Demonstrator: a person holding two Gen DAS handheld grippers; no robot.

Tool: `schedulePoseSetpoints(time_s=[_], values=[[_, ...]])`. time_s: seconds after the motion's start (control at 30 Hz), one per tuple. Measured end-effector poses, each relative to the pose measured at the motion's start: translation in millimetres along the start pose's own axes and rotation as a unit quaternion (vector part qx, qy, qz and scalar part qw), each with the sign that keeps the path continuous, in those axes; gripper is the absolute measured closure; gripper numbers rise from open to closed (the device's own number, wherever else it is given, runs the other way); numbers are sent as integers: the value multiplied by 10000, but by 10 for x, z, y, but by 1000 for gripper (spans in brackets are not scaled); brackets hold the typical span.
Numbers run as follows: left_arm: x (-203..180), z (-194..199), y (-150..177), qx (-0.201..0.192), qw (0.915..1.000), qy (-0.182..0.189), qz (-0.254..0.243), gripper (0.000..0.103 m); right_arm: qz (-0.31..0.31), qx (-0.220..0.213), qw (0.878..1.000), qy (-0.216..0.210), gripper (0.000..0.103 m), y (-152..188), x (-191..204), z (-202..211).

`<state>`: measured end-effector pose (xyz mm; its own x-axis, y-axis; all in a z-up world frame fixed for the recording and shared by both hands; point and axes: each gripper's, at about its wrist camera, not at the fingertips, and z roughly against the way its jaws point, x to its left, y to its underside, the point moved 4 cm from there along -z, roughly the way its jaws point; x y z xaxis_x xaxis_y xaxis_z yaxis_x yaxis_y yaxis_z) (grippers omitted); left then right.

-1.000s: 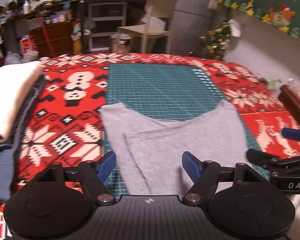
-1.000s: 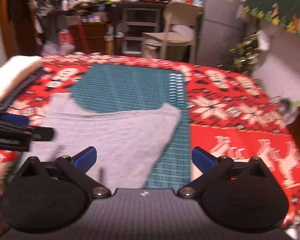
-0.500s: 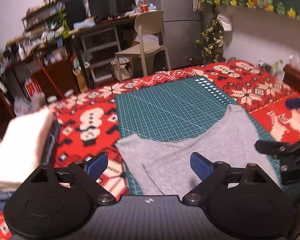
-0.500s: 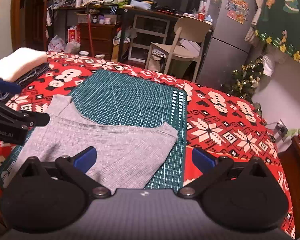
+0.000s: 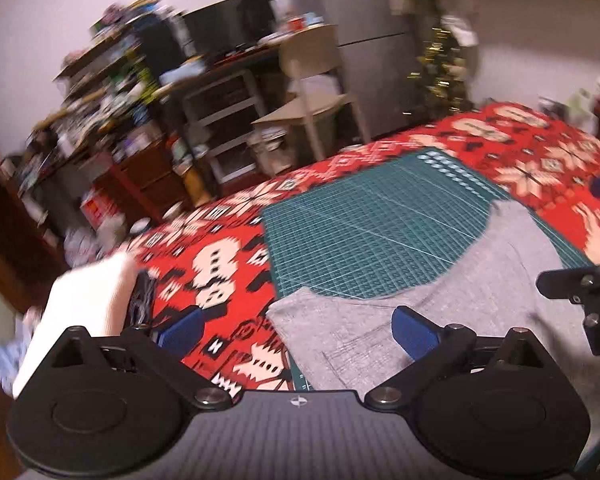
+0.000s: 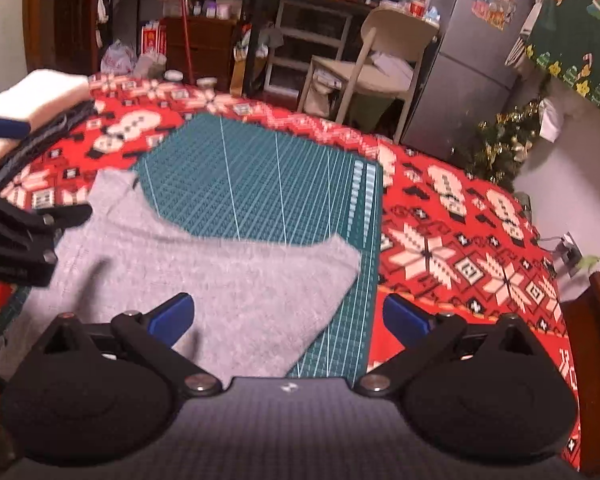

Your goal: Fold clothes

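Now both grippers tilt downward over the near edge of the worktop, side by side. The left gripper sits rolled, so the room leans in its blurred view. Its blue fingers stand wide apart, having just been opening, and nothing is pinched between them: the left finger is over the red patterned cloth, the right one over the grey garment, whose left corner lies in the gap between them without either pad pressing on it.

The right gripper also points down at the garment. Its fingers are spread just as wide and hold nothing (the left pad hovers above the grey fabric, the right one above the red cloth past the mat's edge). Part of the left gripper's black frame shows at the left border of this view, over the garment's left side.

The grey garment lies flat at the near edge of the worktop, mostly on the green cutting mat, with its far edge curving inward and a corner rising at each side. Its left corner reaches over the mat's left edge onto the red cloth.

At the left edge of the worktop sits a stack of folded clothes, white on top of darker pieces, well apart from the grey one.
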<state>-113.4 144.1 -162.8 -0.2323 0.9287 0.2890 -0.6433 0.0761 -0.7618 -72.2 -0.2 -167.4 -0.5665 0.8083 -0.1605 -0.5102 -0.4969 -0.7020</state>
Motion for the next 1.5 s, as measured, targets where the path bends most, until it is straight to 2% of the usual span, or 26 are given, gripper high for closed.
schedulePoseSetpoints(time_s=[0.03, 0.07, 0.1, 0.17, 0.2, 0.23, 0.27, 0.3, 0.33, 0.43, 0.53, 0.63, 0.7, 0.87, 1.03, 1.07, 1.13, 1.33, 1.5], values=[[20, -25, -13, 50, 9999, -14, 146, 8, -82, -21, 9999, -55, 7, -16, -22, -6], [35, -52, -32, 106, 9996, 80, 262, 11, -168, -37, 9998, -113, 16, -32, -45, -13], [51, -78, -51, 162, 9990, 174, 378, 19, -254, -52, 9995, -171, 19, -47, -69, -20], [81, -132, -85, 288, 9968, 413, 628, 31, -399, 9, 9991, -144, 37, -61, -126, -65], [97, -163, -96, 372, 9944, 610, 779, 44, -471, 43, 9988, -125, 43, -67, -155, -88], [112, -192, -108, 456, 9914, 807, 929, 62, -556, 120, 9983, -145, 57, -66, -189, -129], [116, -225, -116, 554, 9881, 992, 1040, 73, -644, 203, 9976, -171, 73, -65, -225, -172], [109, -262, -119, 667, 9847, 1166, 1112, 93, -776, 309, 9962, -243, 79, -60, -260, -223], [105, -293, -116, 758, 9808, 1334, 1205, 101, -884, 362, 9949, -309, 84, -47, -290, -265], [80, -318, -84, 900, 9699, 1760, 1423, 101, -1195, 495, 9903, -504, 100, -5, -377, -389], [-26, -348, -43, 950, 9697, 1876, 1242, 101, -1318, 589, 9882, -517, 100, 28, -431, -538], [-108, -441, 39, 1119, 9653, 2061, 1150, 102, -1482, 635, 9854, -555, 101, 31, -496, -693], [-126, -518, 98, 1238, 9659, 2008, 1068, 103, -1578, 595, 9839, -598, 100, -4, -549, -764], [-115, -550, 124, 1228, 9659, 2053, 994, 102, -1688, 570, 9830, -447, 99, -98, -711, -944], [-69, -563, 113, 1285, 9627, 2132, 1058, 102, -1896, 470, 9798, -423, 103, -186, -879, -1050], [-60, -565, 109, 1297, 9620, 2145, 1081, 102, -1930, 479, 9793, -388, 99, -193, -903, -1047], [-45, -568, 102, 1316, 9607, 2165, 1138, 102, -2000, 506, 9780, -314, 99, -204, -951, -1036], [26, -419, 19, 1043, 9618, 2236, 1189, 102, -1965, 636, 9764, -635, 99, -24, -783, -761], [16, -357, 48, 1078, 9605, 2289, 1159, 102, -1921, 759, 9759, -708, 98, 177, -644, -593]])
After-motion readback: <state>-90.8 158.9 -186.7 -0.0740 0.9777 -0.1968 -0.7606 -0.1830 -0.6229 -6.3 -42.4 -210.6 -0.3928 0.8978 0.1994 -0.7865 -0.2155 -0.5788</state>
